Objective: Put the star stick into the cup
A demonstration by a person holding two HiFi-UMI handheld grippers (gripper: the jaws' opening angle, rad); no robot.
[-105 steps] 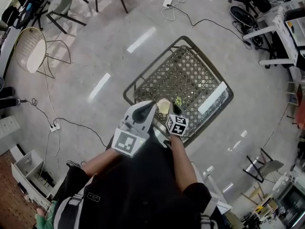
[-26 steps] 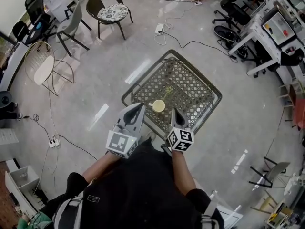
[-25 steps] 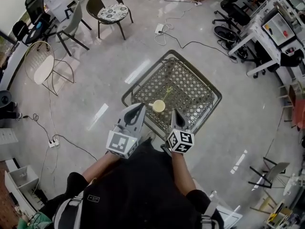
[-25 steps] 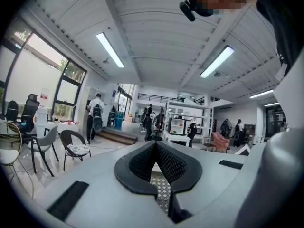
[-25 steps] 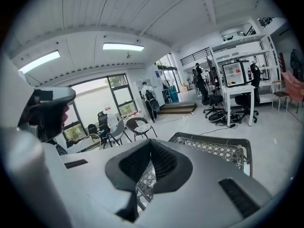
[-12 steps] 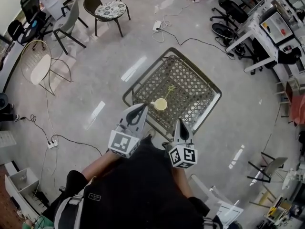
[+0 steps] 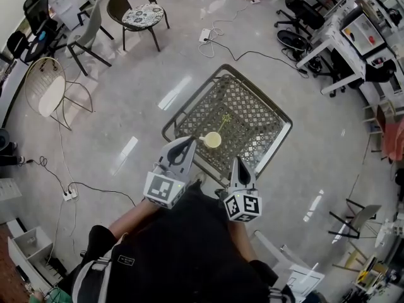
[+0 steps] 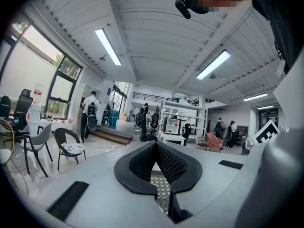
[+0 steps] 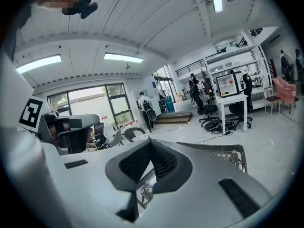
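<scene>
A pale yellow cup (image 7: 213, 140) stands near the front edge of the metal lattice table (image 7: 252, 115). The thin green star stick (image 7: 222, 121) leans out of the cup, its star end pointing away from me. My left gripper (image 7: 189, 141) hovers just left of the cup, shut and empty. Nearer my body, my right gripper (image 7: 236, 162) sits off the table's front edge, also shut and empty. In the left gripper view the left gripper (image 8: 156, 145) has its jaws closed together. In the right gripper view the right gripper (image 9: 150, 142) shows the same, with the table's rim (image 9: 223, 146) beyond it.
The floor is polished grey. A round wicker chair (image 7: 137, 8) and other chairs (image 7: 45, 87) stand at the upper left. Cables and a power strip (image 7: 206, 35) lie beyond the table. Desks and office chairs (image 7: 344, 36) fill the upper right. People (image 8: 89, 115) stand far off.
Four seconds ago the right gripper was at the cup with the green star. Now the stick rests in the cup and the right gripper has pulled back toward me; the left barely moved.
</scene>
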